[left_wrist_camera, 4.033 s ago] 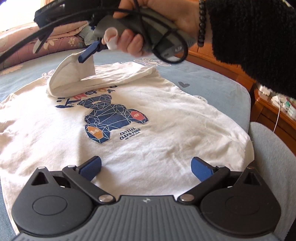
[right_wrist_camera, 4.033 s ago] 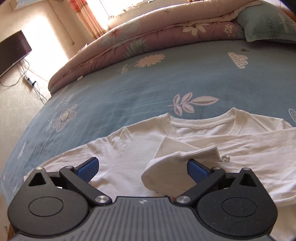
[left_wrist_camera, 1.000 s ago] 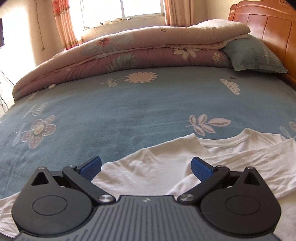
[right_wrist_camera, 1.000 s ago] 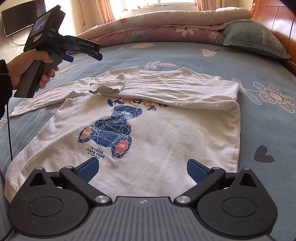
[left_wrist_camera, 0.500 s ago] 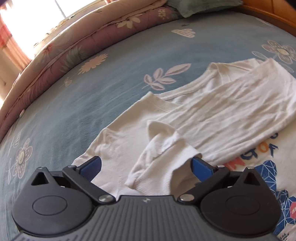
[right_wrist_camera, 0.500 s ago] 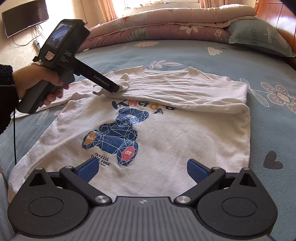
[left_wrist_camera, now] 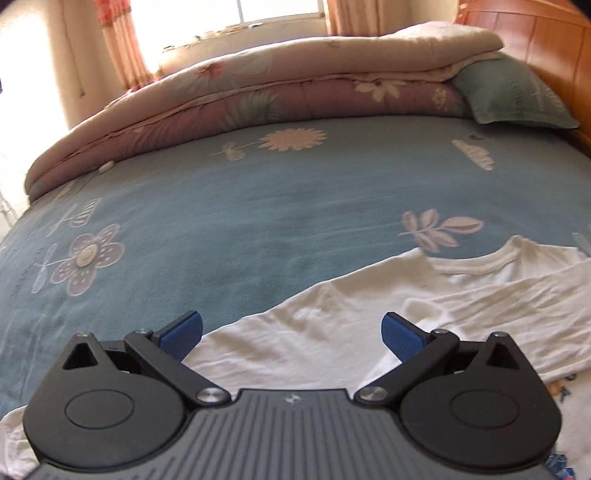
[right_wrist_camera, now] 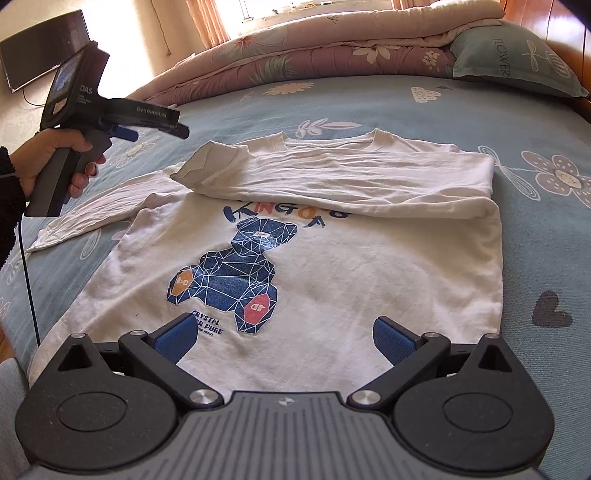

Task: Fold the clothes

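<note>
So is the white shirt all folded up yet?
Only partly. One sleeve is folded across the shirt; the other sleeve is spread on the bed.

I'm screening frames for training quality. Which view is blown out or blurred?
Left wrist view: window overexposed, bedspread softly motion-blurred. Right wrist view: sharper, shirt print legible, glare only at the window; both show fisheye bending.

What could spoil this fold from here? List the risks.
The folded-over sleeve on the white long-sleeved bear-print shirt lies loosely with its cuff curled up; it may slip out of place. The other sleeve still trails onto the blue flowered bedspread. Both the left gripper and right gripper are open, holding nothing.
</note>
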